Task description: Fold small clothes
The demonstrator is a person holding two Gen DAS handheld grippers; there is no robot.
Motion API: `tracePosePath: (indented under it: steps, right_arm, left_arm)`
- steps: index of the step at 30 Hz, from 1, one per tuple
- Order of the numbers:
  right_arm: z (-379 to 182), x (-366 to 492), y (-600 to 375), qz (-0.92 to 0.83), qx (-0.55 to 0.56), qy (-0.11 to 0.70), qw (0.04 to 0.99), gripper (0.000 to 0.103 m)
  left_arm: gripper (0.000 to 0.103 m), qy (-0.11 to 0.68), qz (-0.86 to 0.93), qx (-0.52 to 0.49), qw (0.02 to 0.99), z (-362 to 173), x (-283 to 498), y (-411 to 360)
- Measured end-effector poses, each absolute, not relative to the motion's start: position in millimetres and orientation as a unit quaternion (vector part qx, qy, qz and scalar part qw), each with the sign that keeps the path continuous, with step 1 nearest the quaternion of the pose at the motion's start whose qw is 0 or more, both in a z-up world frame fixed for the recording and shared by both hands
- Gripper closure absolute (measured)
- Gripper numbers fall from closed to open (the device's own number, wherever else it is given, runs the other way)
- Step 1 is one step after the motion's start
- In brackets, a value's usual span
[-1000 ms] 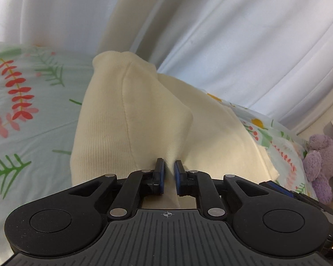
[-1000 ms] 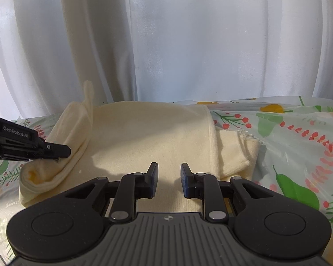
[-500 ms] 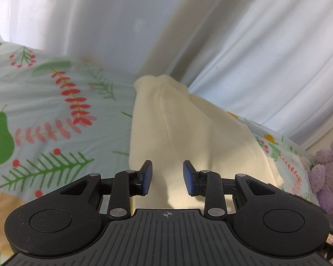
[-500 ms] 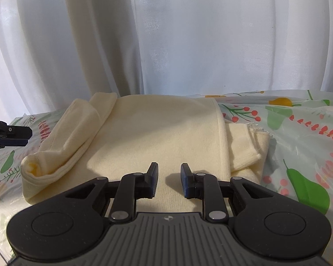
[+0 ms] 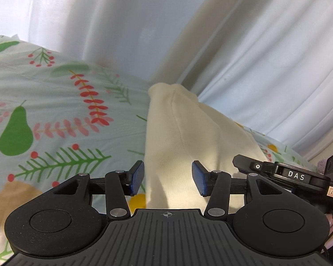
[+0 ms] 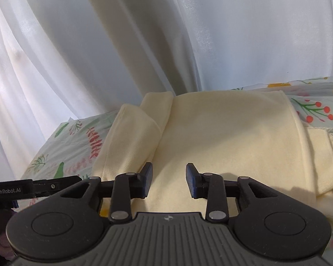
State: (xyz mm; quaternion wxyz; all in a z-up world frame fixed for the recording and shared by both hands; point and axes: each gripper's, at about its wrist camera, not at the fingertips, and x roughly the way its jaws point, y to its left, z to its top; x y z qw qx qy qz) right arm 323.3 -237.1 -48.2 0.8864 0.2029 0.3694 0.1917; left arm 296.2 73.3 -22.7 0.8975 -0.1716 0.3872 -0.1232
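While my left gripper [image 5: 168, 178] and right gripper [image 6: 169, 180] had just been opening, both stood half open, gripping nothing, pads clear of the cloth. The cream garment [image 6: 222, 137] lay folded on the floral sheet [image 5: 55, 115], stretching toward twelve o'clock before both.

Curtains [image 6: 211, 33]: white, sheer, hanging in folds behind the bed, daylight glowing through. Sheet [image 5: 55, 110]: pale green, lying over the bed, showing pears, red berries and fern sprigs. Purple plush toy [image 5: 322, 163]: peeking at far right.
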Motion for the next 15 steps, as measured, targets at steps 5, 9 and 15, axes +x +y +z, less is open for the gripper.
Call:
tracePosePath:
  steps: [5, 9, 15]
  right_arm:
    - [-63, 357, -220, 0.229, 0.264, 0.398, 0.848, 0.049]
    - [-76, 370, -210, 0.236, 0.285, 0.414, 0.832, 0.053]
    - [-83, 379, -207, 0.24, 0.307, 0.418, 0.821, 0.064]
  left_arm:
    - [0.049, 0.415, -0.082, -0.185, 0.887, -40, 307, 85]
    - [0.05, 0.43, -0.096, -0.19, 0.878, -52, 311, 81]
    - [0.05, 0.438, -0.126, -0.201, 0.867, -59, 314, 73]
